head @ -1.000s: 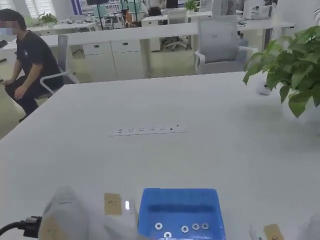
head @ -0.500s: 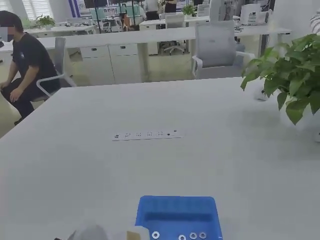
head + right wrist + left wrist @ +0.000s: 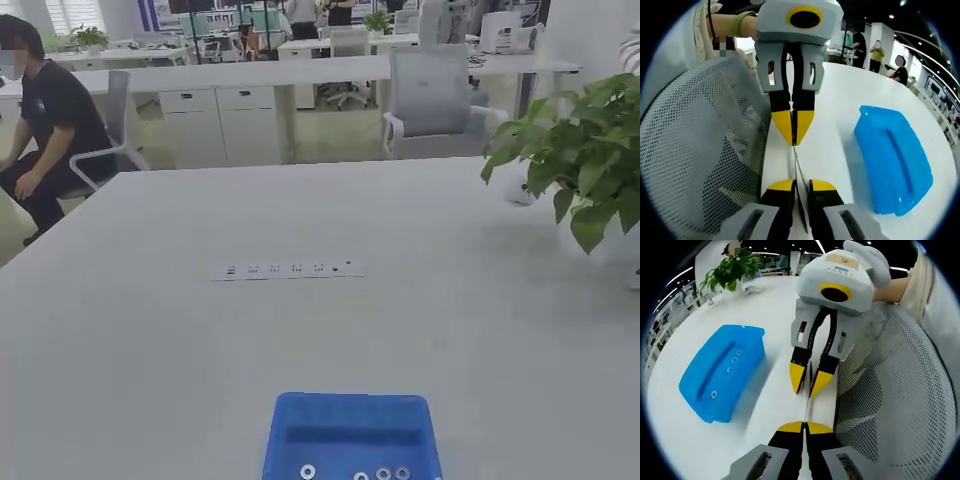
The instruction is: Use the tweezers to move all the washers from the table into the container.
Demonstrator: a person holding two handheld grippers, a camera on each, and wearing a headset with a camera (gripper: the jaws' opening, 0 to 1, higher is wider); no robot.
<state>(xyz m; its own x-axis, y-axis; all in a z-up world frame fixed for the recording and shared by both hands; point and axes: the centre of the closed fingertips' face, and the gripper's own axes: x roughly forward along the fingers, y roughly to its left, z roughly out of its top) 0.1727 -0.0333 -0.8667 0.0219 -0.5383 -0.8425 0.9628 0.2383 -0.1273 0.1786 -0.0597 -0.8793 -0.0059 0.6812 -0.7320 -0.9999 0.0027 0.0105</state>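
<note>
The blue container sits at the near edge of the white table, with several washers lying in it. In the left gripper view the container is to the left, washers inside. My left gripper and right gripper face each other tip to tip off the container's side, near the table's edge. Thin metal tweezers run between them. In the right gripper view the right gripper is shut around the tweezers, and the left gripper pinches their far end. The container lies to the right.
A mesh chair back stands close beside both grippers. A white power strip is set into the table's middle. A potted plant leans in at the far right. A person sits beyond the table at the left.
The head camera has tilted up a little. The gripper at the picture's lower left one second ago has slid under the bottom edge. The container has not moved on the table.
</note>
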